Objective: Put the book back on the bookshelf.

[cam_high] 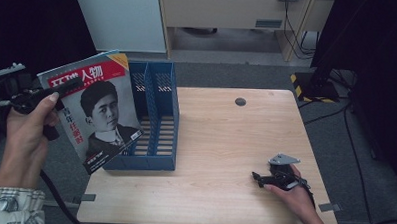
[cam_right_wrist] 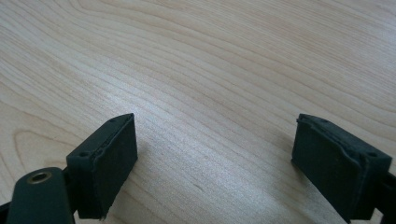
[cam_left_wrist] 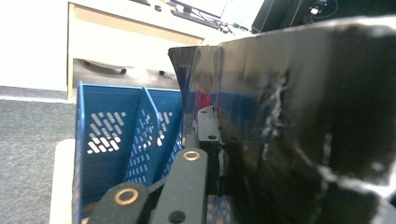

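Left gripper was clamped on the top left corner of a glossy magazine with a red masthead and a black-and-white portrait cover; its jaws were pressed tight on the cover. That magazine was held upright in the air, tilted, just in front of the left side of a blue perforated plastic file rack with two compartments. Right gripper was rested low on a light wooden table, jaws wide apart, nothing between them. Grey carpet, black cables and a pale wooden cabinet were seen beyond the table.
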Demonstrator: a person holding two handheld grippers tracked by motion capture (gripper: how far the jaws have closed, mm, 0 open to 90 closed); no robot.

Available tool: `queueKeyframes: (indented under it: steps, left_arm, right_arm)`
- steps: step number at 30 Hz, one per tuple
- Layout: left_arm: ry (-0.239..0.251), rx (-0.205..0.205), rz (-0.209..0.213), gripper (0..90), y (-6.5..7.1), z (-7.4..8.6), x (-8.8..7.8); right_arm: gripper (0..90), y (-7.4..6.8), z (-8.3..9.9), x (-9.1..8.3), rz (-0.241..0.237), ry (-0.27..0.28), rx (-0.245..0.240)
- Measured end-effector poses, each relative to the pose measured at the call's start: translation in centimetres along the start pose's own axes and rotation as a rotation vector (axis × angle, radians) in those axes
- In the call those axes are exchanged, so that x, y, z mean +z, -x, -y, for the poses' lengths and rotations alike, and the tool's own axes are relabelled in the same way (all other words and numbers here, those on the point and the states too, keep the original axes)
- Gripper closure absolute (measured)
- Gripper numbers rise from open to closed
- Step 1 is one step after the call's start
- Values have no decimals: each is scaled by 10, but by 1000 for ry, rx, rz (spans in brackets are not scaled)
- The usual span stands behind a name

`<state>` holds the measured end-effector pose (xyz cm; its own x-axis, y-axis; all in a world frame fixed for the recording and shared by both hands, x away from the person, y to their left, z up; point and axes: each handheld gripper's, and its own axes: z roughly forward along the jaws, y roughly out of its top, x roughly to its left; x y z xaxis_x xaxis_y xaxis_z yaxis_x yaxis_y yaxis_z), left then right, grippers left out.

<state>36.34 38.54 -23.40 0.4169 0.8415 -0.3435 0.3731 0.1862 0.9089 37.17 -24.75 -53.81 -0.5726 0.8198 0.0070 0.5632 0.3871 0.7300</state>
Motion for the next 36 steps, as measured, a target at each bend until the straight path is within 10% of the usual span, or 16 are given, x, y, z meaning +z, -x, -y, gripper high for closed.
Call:
queueKeyframes:
  steps: [21, 36]
  left_arm:
    - [12, -4, -69, 867, -23, 0, -28]
    - [20, 3, -119, 866, -36, -4, -13]
  right_arm:
    - [142, 0, 0, 0, -2, -2, -3]
    - [142, 0, 0, 0, -2, -2, -3]
